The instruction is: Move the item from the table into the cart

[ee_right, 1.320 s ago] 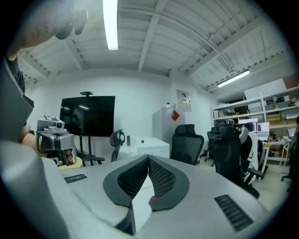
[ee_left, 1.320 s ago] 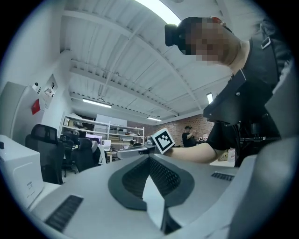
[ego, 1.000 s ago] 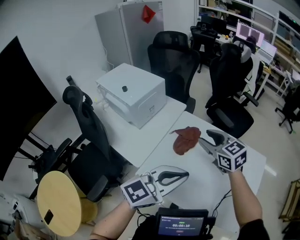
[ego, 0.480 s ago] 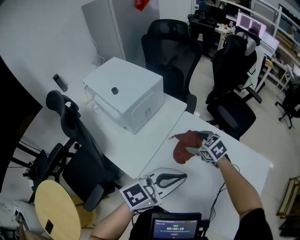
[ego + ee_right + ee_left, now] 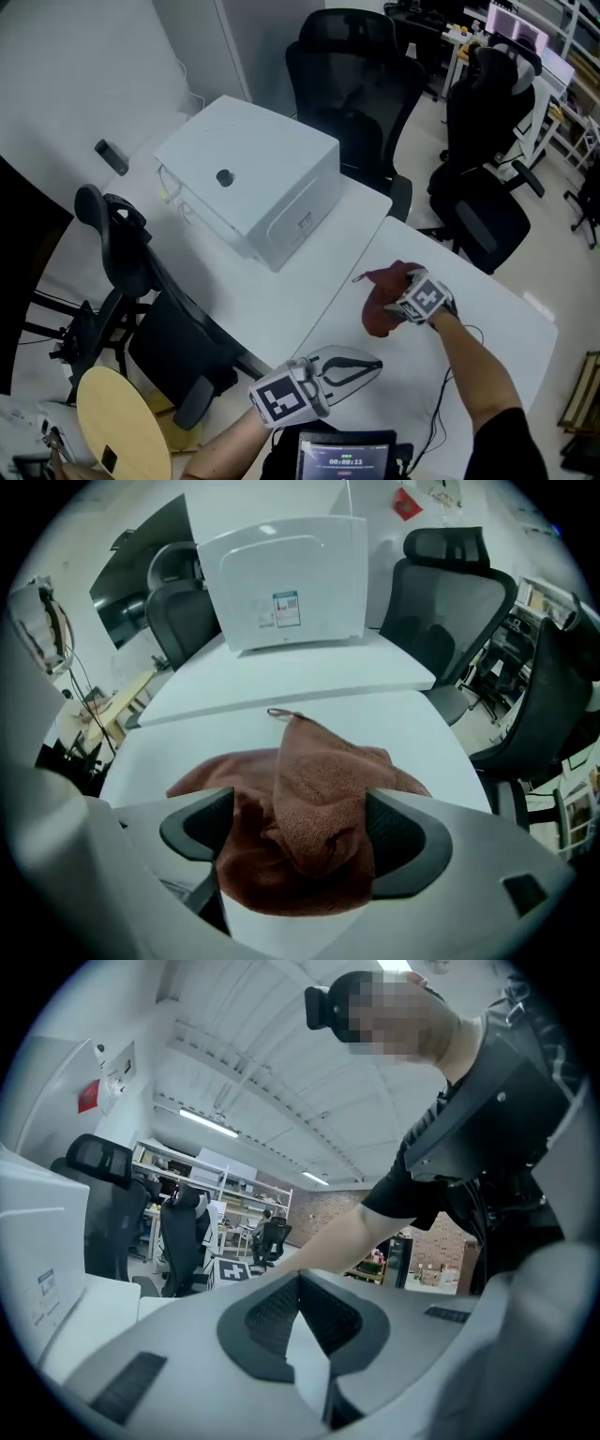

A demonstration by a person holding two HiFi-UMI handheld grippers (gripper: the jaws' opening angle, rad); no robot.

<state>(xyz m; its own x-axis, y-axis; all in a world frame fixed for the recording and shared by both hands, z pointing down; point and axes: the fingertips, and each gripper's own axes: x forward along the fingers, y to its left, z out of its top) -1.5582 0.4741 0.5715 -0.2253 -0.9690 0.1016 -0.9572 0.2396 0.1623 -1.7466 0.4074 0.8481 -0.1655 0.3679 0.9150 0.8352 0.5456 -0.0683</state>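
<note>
Straddling the crumpled reddish-brown terry towel point(image 5: 314, 780) that sits on the white table point(image 5: 141, 757) right between its jaws, the right gripper point(image 5: 300, 834) has just been spreading wide open, probably lining up a pinch.

Brown towel point(image 5: 378, 315): in the head view its middle lies under the marker cube of the right gripper point(image 5: 302, 834). The gripper's jaws, just opened wide astride the towel, are themselves hidden there. In the right gripper view the towel's near edge runs under the gripper body. Screen point(image 5: 345, 461): lower part cut by the bottom edge. Round wooden top point(image 5: 120, 427): cut likewise. Label point(image 5: 286, 608) on white box point(image 5: 281, 569): print too small to read. Distant shelves point(image 5: 220, 1185): contents indistinct.
</note>
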